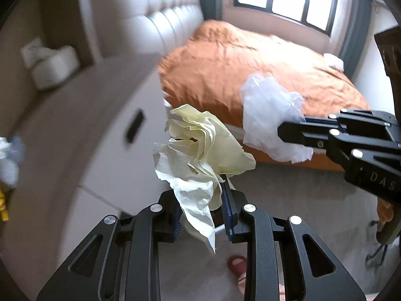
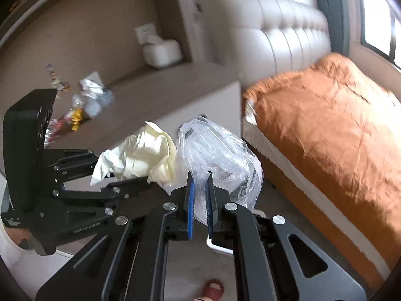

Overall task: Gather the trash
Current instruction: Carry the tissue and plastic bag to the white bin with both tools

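My left gripper [image 1: 200, 208] is shut on a crumpled pale-yellow paper [image 1: 200, 150], which sticks up between its blue pads and hangs in the air. The same paper [image 2: 140, 155] shows in the right wrist view, held by the left gripper [image 2: 150, 179] coming in from the left. My right gripper [image 2: 200, 195] is shut on a crinkled clear plastic bag [image 2: 220, 155]. In the left wrist view that bag [image 1: 270, 120] hangs from the right gripper [image 1: 280, 131] at the right. Several more bits of trash [image 2: 82, 102] lie on the grey cabinet top [image 2: 155, 95].
A bed with an orange cover [image 2: 338, 130] and a padded headboard [image 2: 275, 25] fills the right side. A white tissue box [image 2: 163, 52] stands in the wall niche. The white cabinet front [image 1: 105, 150] is close on the left. A foot in a red slipper [image 2: 213, 288] stands on the floor below.
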A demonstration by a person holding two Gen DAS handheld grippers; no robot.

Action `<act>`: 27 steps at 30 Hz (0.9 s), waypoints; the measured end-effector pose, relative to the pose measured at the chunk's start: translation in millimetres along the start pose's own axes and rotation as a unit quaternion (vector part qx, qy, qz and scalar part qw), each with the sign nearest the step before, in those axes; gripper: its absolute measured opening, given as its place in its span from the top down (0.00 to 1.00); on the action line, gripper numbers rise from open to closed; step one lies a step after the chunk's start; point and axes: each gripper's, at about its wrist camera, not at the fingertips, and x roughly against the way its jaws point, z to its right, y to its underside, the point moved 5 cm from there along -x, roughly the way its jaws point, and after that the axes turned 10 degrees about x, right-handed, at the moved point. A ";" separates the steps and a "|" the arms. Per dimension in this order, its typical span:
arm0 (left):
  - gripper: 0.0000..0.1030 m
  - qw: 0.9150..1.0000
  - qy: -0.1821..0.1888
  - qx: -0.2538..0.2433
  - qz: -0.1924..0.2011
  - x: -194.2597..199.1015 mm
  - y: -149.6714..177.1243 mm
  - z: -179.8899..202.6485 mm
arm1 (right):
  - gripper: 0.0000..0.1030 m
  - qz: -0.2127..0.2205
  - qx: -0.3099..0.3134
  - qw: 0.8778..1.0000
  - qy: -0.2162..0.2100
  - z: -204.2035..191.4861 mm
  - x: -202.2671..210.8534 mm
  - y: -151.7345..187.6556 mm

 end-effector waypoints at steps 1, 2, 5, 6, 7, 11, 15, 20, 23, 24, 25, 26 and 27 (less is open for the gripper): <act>0.75 1.000 0.003 -0.005 -0.012 -18.0 3.8 4.3 | 0.91 -0.004 -0.007 1.000 -0.001 7.8 -9.0 6.4; 0.75 1.000 0.004 -0.008 -0.019 -32.3 6.2 5.7 | 0.91 -0.007 -0.011 1.000 0.000 15.4 -16.2 11.5; 0.75 0.999 0.006 -0.013 -0.049 -87.1 20.7 9.4 | 0.91 -0.022 -0.024 0.999 -0.009 36.6 -51.9 34.2; 0.75 0.998 0.009 -0.012 -0.056 -101.7 25.4 8.6 | 0.91 -0.029 -0.025 0.999 -0.012 44.3 -68.8 43.6; 0.75 0.998 0.010 -0.011 -0.065 -119.7 31.2 9.5 | 0.91 -0.036 -0.027 0.999 -0.017 49.5 -83.5 52.5; 0.75 0.994 0.005 -0.015 -0.106 -196.0 59.3 8.4 | 0.91 -0.064 -0.041 0.997 -0.032 73.3 -147.6 94.3; 0.75 0.990 0.010 -0.012 -0.139 -256.7 87.9 2.2 | 0.91 -0.092 -0.051 0.994 -0.036 88.5 -206.8 140.5; 0.75 0.983 0.015 -0.002 -0.180 -333.1 122.9 1.7 | 0.91 -0.121 -0.062 0.990 -0.042 102.5 -267.4 190.5; 0.75 0.981 0.016 0.003 -0.195 -371.0 142.2 -1.3 | 0.91 -0.136 -0.061 0.988 -0.045 110.6 -299.9 214.6; 0.74 0.980 0.018 0.005 -0.200 -382.6 148.9 -3.4 | 0.91 -0.141 -0.060 0.987 -0.051 113.0 -312.0 222.4; 0.74 0.979 0.017 0.005 -0.203 -389.4 152.4 -4.0 | 0.90 -0.146 -0.059 0.986 -0.058 113.6 -319.9 228.2; 0.67 0.978 0.017 0.006 -0.207 -399.1 158.3 -6.3 | 0.87 -0.154 -0.054 0.984 -0.066 113.8 -330.2 235.2; 0.44 0.977 0.021 0.010 -0.213 -407.5 162.1 -8.0 | 0.77 -0.161 -0.049 0.983 -0.072 114.6 -337.1 240.4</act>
